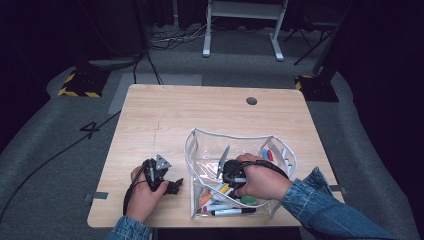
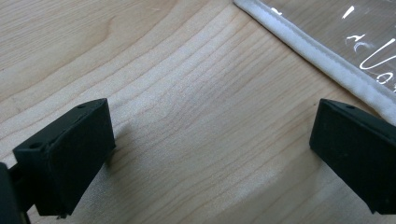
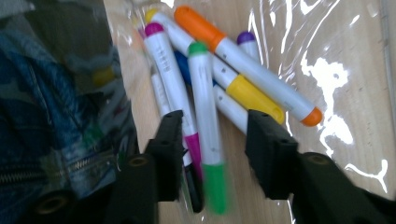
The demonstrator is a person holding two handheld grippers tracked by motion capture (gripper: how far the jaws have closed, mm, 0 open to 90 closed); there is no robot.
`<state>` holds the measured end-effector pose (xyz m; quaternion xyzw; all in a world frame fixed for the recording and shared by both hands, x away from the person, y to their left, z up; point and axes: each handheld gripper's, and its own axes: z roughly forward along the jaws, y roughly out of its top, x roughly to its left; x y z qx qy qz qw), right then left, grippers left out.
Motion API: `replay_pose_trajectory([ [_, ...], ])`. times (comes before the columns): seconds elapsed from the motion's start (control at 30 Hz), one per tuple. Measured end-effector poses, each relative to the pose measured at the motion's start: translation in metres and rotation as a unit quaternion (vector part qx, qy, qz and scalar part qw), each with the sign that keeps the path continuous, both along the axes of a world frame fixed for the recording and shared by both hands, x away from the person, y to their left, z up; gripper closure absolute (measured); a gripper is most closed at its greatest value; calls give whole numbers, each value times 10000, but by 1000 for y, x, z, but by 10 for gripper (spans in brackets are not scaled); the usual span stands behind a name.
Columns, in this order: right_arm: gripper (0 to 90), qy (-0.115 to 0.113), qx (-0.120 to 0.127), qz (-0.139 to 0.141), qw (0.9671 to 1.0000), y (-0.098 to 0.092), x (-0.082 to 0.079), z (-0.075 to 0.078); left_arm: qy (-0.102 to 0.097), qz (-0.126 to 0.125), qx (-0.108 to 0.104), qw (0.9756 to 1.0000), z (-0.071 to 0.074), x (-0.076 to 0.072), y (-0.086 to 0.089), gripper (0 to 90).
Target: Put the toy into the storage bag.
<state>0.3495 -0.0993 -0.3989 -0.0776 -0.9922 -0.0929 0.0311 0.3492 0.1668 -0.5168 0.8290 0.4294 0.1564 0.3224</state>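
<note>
Right gripper [image 3: 212, 135] inside clear plastic pouch with white trim [image 1: 200, 134] on light wooden counter [image 1: 150, 125]; fingers [image 3: 170, 135] part open, astride white marker with green cap [image 3: 205, 116] atop marker pile, pads not pressing. Left gripper [image 2: 210, 154] beside pouch, fingers wide open, empty, over bare counter.

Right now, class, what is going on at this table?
A person is working in a clear pouch of markers on a wooden table. The right tool is inside the pouch, its jaws open around a green-capped marker and a magenta one. The left tool rests open on the table beside the pouch.
</note>
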Motion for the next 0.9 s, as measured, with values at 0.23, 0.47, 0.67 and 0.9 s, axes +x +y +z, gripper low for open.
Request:
replay_pose_trajectory([
  [0.23,472,-502,792,-456,9946,-8,5,34,8,-4,-3,10000,0,0,0,3],
  [0.47,492,-1005,1674,-1027,9754,-35,12,79,-8,0,2,10000,0,0,0,3],
  [0.67,511,-1390,2021,-1554,9569,-70,18,102,12,7,-7,10000,0,0,0,3],
  [0.9,510,-1703,2209,-2173,9354,-122,25,116,2,-1,-3,10000,0,0,0,3],
])
